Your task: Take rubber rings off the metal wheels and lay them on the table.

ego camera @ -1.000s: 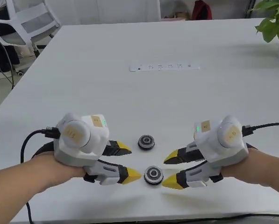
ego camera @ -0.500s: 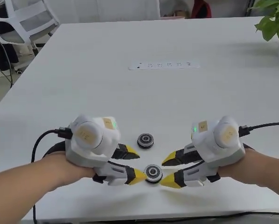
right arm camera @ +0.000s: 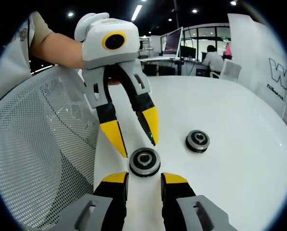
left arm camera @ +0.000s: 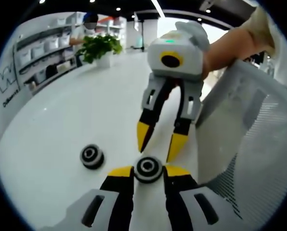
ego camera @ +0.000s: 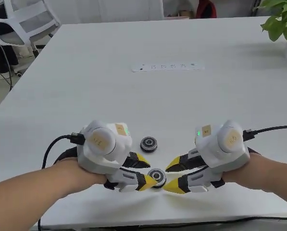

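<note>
Two small metal wheels with black rubber rings lie flat on the white table (ego camera: 133, 96). The near wheel (ego camera: 156, 176) (left arm camera: 148, 168) (right arm camera: 144, 161) sits between the two facing grippers. My left gripper (ego camera: 148, 173) (left arm camera: 148, 172) (right arm camera: 136, 139) is open, its yellow tips on either side of this wheel. My right gripper (ego camera: 168, 178) (right arm camera: 144, 178) (left arm camera: 158, 144) is open too, with the wheel just ahead of its tips. The far wheel (ego camera: 148, 144) (left arm camera: 92, 156) (right arm camera: 197, 140) lies untouched a little beyond.
A white power strip (ego camera: 163, 66) lies mid-table. A potted plant (ego camera: 278, 21) stands at the far right corner and a white chair (ego camera: 23, 21) at the far left. The table's near edge runs just below the grippers, by a mesh chair (left arm camera: 244, 144).
My left gripper has moved right until its tips flank the near wheel. The right gripper has edged slightly left toward it. Both wheels have stayed put.
</note>
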`<state>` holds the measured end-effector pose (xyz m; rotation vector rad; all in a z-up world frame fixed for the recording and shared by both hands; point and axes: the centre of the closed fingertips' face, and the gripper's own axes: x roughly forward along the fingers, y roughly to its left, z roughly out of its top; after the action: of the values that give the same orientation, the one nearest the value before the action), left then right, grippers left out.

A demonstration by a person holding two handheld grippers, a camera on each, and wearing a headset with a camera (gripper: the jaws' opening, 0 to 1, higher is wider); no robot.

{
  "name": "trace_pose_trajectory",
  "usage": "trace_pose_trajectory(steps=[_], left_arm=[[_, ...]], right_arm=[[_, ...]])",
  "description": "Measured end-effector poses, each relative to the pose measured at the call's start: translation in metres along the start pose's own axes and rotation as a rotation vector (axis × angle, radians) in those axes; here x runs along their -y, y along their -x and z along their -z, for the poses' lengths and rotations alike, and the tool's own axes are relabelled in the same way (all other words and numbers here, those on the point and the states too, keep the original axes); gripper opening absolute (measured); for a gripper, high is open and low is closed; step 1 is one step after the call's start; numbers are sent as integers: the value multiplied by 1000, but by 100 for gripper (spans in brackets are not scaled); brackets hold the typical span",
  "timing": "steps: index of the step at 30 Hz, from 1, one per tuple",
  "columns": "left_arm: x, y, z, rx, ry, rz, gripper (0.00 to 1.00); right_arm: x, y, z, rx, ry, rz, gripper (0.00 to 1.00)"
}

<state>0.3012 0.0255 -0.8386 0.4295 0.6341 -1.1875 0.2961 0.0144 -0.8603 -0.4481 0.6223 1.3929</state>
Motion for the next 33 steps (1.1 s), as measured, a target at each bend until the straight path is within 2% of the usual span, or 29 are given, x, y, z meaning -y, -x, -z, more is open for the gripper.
trace_pose_trajectory(steps=[8,15,22,24,25,26,29,33], left_arm=[[1,-7,6,-32,-8,0,20],[0,-10,5,-35,-10,-7,17],[0,-12,3,-14,-12,-28,16],[-1,-13,3,-9,-19,-41,14],[-2,-14,1,2,-57,-40,14],[-1,-13,4,-13,-36,-46,14],[0,-13,4,-17,-64,-52,14],[-1,-13,4,-14,-55,-57,14]], right_arm=[[-1,-1,0,-2,3,-2,25],[-1,-1,2,-6,6,-4,25],[-2,-3,0,2,5,-5,25],[-2,-3,-1,6,0,-4,25],[-1,-4,-1,7,-2,-3,25],[-1,-4,-1,8,-5,-1,25],[-1,-5,-3,14,-13,0,26],[1,-6,-5,27,-36,8,25]])
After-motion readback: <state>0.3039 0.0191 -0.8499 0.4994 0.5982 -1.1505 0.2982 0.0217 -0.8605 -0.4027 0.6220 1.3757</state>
